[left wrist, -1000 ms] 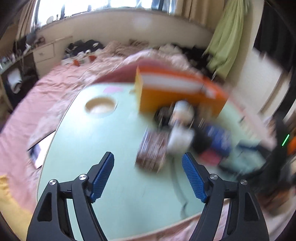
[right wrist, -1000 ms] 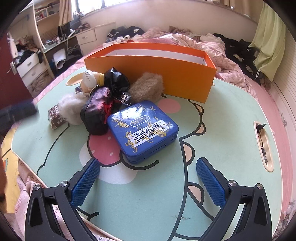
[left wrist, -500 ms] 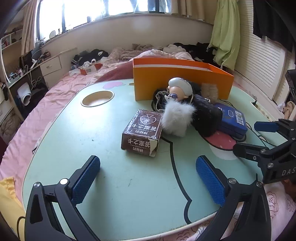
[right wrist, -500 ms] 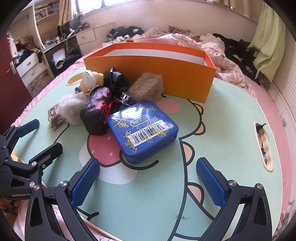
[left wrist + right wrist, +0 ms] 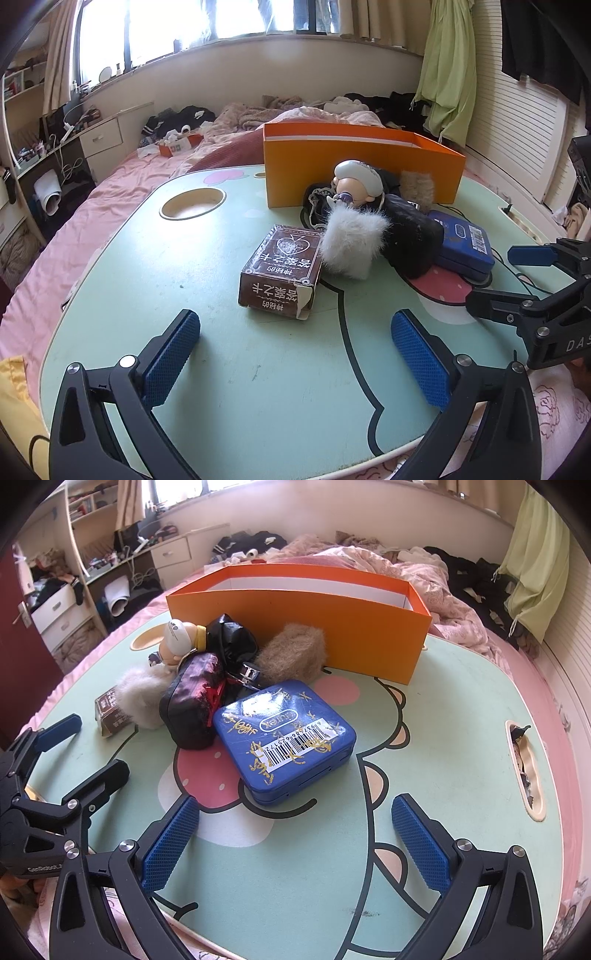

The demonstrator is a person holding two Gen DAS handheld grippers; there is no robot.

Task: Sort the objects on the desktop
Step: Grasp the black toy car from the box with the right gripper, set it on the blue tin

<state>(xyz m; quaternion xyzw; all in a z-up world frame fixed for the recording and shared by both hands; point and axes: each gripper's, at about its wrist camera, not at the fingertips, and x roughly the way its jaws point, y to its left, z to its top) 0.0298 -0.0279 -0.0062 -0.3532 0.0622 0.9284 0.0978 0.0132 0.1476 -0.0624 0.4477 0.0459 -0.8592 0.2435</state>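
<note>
Hovering released and empty, the left tool (image 5: 295, 354) faced the brown printed cardboard box (image 5: 282, 271) on the mint-green cartoon worktop (image 5: 207, 387) (right tool (image 5: 295, 843) likewise released); closing skewed could crush its torn corner.

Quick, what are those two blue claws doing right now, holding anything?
Left gripper: open, holding nothing, above the table.
Right gripper: open, holding nothing; the blue tin lies ahead of it.
</note>
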